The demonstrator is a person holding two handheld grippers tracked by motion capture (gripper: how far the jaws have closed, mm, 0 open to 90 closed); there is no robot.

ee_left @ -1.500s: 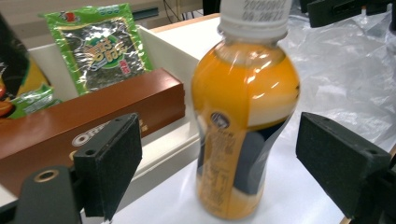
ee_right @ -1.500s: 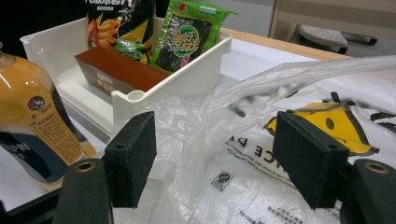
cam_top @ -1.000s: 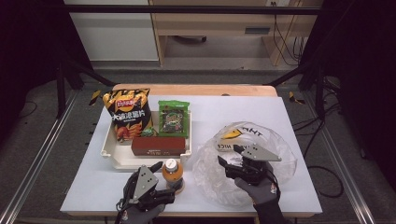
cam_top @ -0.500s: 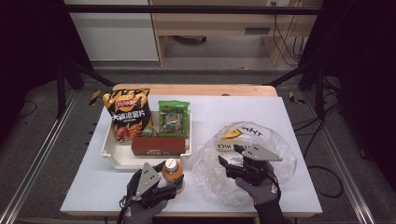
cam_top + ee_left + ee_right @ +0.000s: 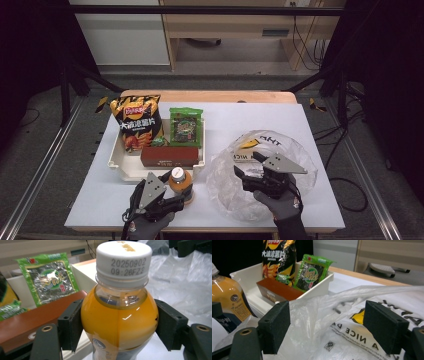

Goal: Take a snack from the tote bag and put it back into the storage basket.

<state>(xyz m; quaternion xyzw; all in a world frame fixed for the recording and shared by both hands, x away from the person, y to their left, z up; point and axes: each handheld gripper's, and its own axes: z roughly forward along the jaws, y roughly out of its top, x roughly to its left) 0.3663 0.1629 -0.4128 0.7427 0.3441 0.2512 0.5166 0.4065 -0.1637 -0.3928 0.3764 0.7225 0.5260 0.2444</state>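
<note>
Left gripper [image 5: 172,192] clamped the orange juice bottle [image 5: 180,183] at its shoulder, one black pad [image 5: 72,323] on each side of the bulge, both touching the plastic in the left gripper view. Its jaws had closed in on the bottle within the last second and sat on it at this moment. Bottle stood upright on the white tabletop [image 5: 305,125], white cap [image 5: 124,258] on, date code printed on the cap skirt, dark label [image 5: 229,312] low on the body. It sat just in front of the white tray [image 5: 120,167], near the tray's front right corner, and close to the left edge of the clear plastic bag [image 5: 300,150].

Right gripper [image 5: 255,175] was released: jaws wide, just opened further, with a raised fold of the bag film between the pads [image 5: 275,326] but not pinched. Bag lay crumpled on the right half of the tabletop, black lettering and a yellow mark on it. Right gloved hand [image 5: 280,207] rested over the bag's near side.

Tray held a black-and-orange chip bag [image 5: 136,122] standing at the back left, a green foil snack packet [image 5: 186,126] beside it on the right, a small green packet [image 5: 159,142] between them, and a brown box [image 5: 169,156] lying across the front.
</note>
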